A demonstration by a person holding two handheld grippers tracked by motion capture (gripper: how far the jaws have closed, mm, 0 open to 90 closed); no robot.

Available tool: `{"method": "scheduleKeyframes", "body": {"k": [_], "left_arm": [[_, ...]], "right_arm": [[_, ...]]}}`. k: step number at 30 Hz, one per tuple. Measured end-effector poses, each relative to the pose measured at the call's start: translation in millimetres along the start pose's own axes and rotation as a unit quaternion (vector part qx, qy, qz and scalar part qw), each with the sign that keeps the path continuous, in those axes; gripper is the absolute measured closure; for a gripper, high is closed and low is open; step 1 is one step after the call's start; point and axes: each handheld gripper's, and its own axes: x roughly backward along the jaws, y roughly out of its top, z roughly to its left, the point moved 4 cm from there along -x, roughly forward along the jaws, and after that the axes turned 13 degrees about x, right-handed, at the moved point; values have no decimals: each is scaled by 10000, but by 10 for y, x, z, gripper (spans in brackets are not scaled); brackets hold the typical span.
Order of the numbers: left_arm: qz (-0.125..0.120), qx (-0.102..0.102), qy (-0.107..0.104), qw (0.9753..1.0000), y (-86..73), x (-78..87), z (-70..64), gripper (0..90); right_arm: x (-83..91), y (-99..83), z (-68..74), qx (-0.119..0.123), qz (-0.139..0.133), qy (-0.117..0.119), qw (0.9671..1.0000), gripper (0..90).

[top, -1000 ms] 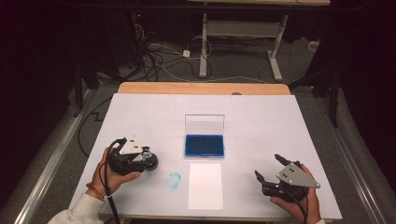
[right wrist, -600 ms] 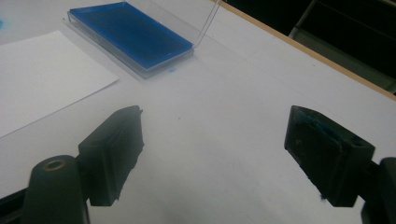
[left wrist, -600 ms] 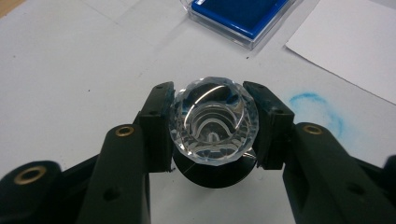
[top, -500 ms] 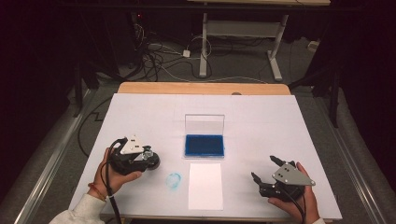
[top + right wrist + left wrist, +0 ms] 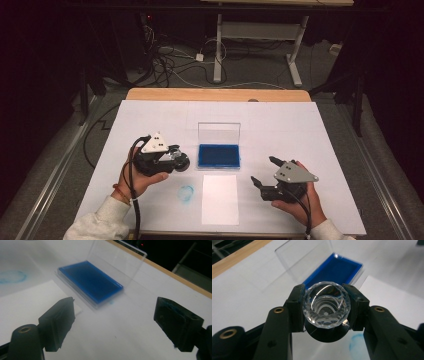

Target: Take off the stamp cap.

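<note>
The faceted clear stamp [image 5: 326, 305] sits clamped between the 2 jaws of the left gripper [image 5: 176, 159], lifted off the table just left of the blue ink pad [image 5: 218, 155]. The white sheet [image 5: 219, 198] lies between both grippers. The right gripper [image 5: 262, 171] hovers spread wide, holding nothing.

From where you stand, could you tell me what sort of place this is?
Probably a lab or recording workspace: a white-covered wooden table under dark surroundings, loose cables on the grey floor, and a metal-legged desk frame behind.
</note>
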Motion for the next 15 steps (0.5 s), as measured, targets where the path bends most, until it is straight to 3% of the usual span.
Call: {"method": "scheduleKeyframes", "body": {"k": [6, 10, 15], "left_arm": [[-124, -54, -186, 9997, 152, -124, -118, 546], [-206, 32, -404, 9990, 201, -186, -165, 547], [-178, -47, -401, 9990, 222, -249, -247, 547]], "right_arm": [[-314, 307, 177, 68, -371, 453, 9983, 183], [-550, 421, 328, 101, -339, 746, 9966, 209], [-714, 529, 463, 94, -322, 864, 9957, 207]]}}
